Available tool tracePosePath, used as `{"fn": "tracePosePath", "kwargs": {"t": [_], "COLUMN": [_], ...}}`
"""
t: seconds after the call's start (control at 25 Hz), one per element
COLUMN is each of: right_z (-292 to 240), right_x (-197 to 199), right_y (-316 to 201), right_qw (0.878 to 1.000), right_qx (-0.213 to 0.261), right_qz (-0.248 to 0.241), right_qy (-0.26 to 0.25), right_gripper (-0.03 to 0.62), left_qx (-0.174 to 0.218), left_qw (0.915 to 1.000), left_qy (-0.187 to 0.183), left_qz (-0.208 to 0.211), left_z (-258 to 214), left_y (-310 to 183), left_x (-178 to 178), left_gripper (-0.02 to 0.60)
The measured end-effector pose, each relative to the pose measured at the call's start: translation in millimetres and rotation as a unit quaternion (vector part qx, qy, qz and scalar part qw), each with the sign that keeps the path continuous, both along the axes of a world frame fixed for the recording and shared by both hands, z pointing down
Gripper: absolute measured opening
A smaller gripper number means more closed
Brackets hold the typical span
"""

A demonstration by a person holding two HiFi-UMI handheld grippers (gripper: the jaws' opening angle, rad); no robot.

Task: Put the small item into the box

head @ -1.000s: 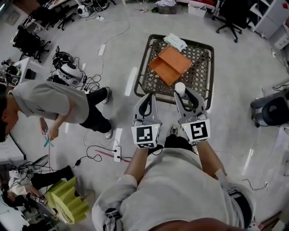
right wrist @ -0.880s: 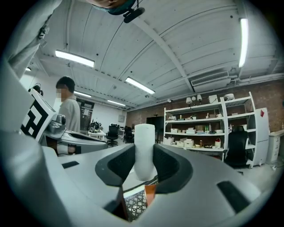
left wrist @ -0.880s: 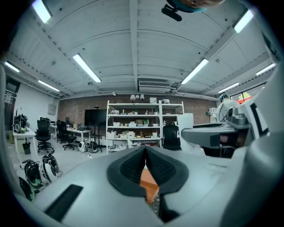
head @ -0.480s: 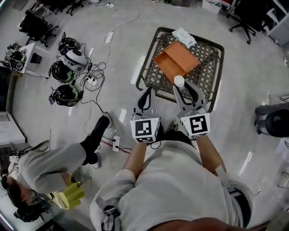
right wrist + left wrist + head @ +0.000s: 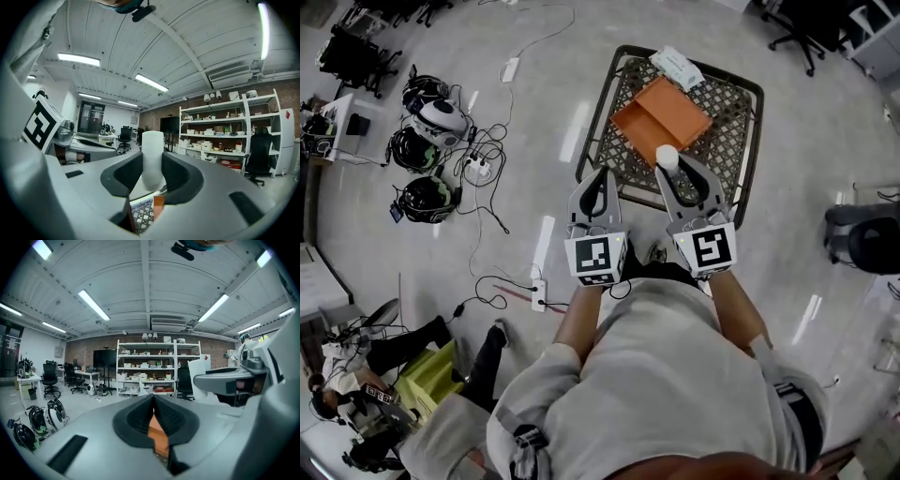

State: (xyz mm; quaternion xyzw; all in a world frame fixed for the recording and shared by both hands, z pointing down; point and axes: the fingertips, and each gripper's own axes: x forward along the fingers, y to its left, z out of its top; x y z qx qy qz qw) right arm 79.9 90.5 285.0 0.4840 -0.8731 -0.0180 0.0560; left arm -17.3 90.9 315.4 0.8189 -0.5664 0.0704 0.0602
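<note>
Clamping one small white cylinder upright between its two dark pads, the right gripper is held roughly level above the near side of a single mesh-topped table. The left gripper is carried just beside it, near but apart, with its two jaws pressed together and nothing gripped; only a sliver of orange is seen through the slit below them. In the head view the cylinder is seen over the near corner of one open orange box, which lies on the table. One white packet is laid at the table's far edge, just beside the box. Whether the cylinder is above the box's inside or just short of its rim cannot be told. Loose cables are spread on the floor, well apart to the left.
</note>
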Motion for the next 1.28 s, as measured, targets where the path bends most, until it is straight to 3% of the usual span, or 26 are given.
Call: {"fn": "tracePosePath", "kwargs": {"t": [0.36,0.76,1.04,1.28], "right_z": [26,39,60,81], "right_x": [-28,-64,-70,-65], "right_y": [-67,-125,-142,-143], "right_qw": [0.999,0.994,0.985,0.98], "right_qx": [-0.023,-0.054,-0.085,-0.113], "right_qz": [0.018,0.084,0.143,0.159], "right_qy": [0.045,0.043,0.054,0.045], "right_gripper": [0.12,0.12,0.12,0.12], "left_qx": [-0.024,-0.025,-0.047,-0.069], "left_qw": [0.9981,0.9887,0.9777,0.9752], "left_qy": [-0.003,0.003,0.007,0.034], "left_qz": [0.056,0.148,0.204,0.208], "left_z": [21,23,46,63], "left_y": [-74,-155,-179,-187], "left_x": [-24,-47,-62,-61], "left_gripper": [0.009,0.009,0.009,0.009]}}
